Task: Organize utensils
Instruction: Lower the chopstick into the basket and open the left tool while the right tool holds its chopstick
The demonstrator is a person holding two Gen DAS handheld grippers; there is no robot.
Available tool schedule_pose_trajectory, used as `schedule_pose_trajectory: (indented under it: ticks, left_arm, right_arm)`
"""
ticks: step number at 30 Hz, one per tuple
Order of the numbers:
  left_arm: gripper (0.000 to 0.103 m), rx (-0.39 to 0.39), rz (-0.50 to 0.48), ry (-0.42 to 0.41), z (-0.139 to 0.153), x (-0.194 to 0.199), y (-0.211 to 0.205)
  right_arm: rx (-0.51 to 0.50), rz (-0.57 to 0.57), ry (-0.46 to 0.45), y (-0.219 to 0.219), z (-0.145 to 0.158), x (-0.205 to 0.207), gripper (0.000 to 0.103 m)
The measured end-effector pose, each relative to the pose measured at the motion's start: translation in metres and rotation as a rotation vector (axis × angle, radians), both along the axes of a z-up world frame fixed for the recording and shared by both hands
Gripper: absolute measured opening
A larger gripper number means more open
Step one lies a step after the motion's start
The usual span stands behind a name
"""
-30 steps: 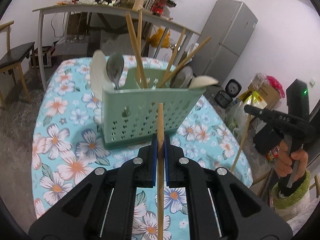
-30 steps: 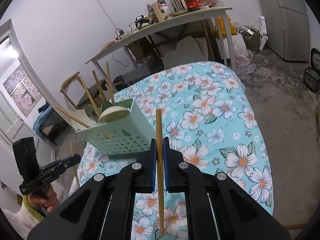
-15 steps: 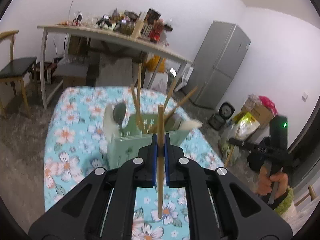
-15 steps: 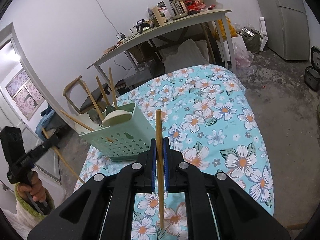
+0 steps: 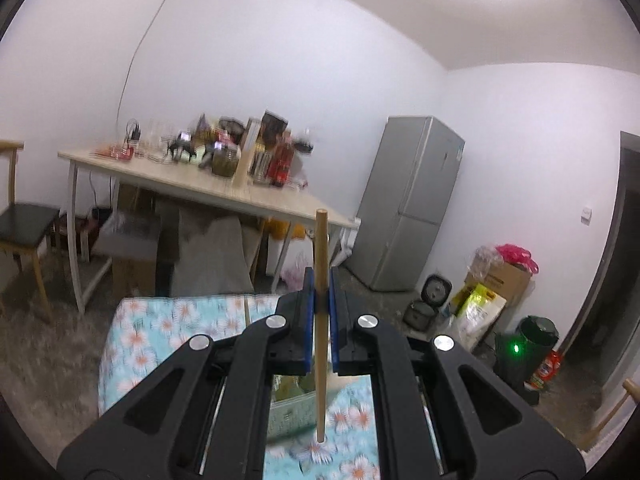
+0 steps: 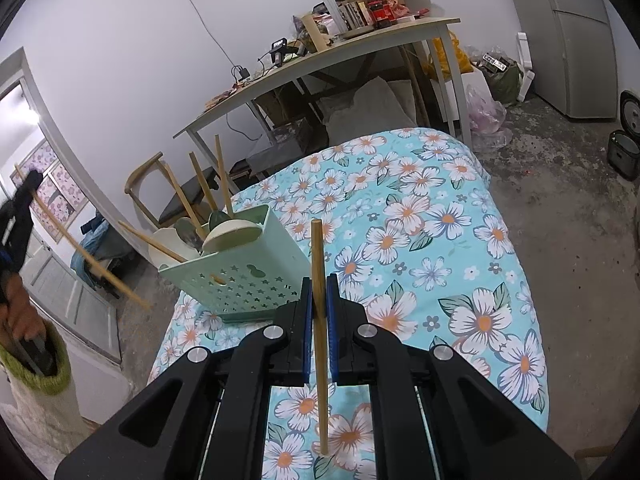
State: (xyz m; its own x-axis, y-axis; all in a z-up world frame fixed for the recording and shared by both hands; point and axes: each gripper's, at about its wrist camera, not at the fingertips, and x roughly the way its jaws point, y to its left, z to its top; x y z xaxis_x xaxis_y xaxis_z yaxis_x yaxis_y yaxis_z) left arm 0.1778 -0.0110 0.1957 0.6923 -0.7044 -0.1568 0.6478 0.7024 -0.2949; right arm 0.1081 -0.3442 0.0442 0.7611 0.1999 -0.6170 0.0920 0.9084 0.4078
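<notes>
Several chopsticks (image 6: 202, 184) and spoons (image 6: 232, 236) stand in the green basket (image 6: 248, 276).

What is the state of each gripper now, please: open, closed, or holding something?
Left gripper: closed on a thin wooden chopstick, held upright.
Right gripper: closed on another thin wooden chopstick, also upright.

We see a pale green perforated utensil holder (image 6: 240, 276) standing upright on the floral tablecloth, near its left edge. Several wooden chopsticks (image 6: 202, 190) lean out of it at different angles beside cream and green spoons (image 6: 230, 234). One more wooden chopstick (image 6: 319, 320) stands nearly upright, pinched between blue pads just right of the holder. Another chopstick (image 5: 321, 312) is likewise clamped upright, its lower end above the holder (image 5: 290, 412).
</notes>
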Motion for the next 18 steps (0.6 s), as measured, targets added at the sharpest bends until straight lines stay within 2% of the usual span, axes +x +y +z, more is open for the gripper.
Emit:
schedule_pose_trajectory:
  ticks: [2,8,18]
  left_arm:
    - [0.006,0.001,0.024,-0.024,0.004,0.004,-0.004]
    - [0.006,-0.004,0.111,-0.027,0.003,0.029,-0.016]
    - [0.006,0.004,0.152,0.034,-0.034,0.069,-0.036]
  right_arm:
    - [0.001,0.000,0.002,0.000,0.000,0.000,0.007]
    - [0.004,0.003,0.006,0.001,-0.002,0.002,0.007]
    - [0.007,0.006,0.017,-0.002,-0.006,0.006,0.007]
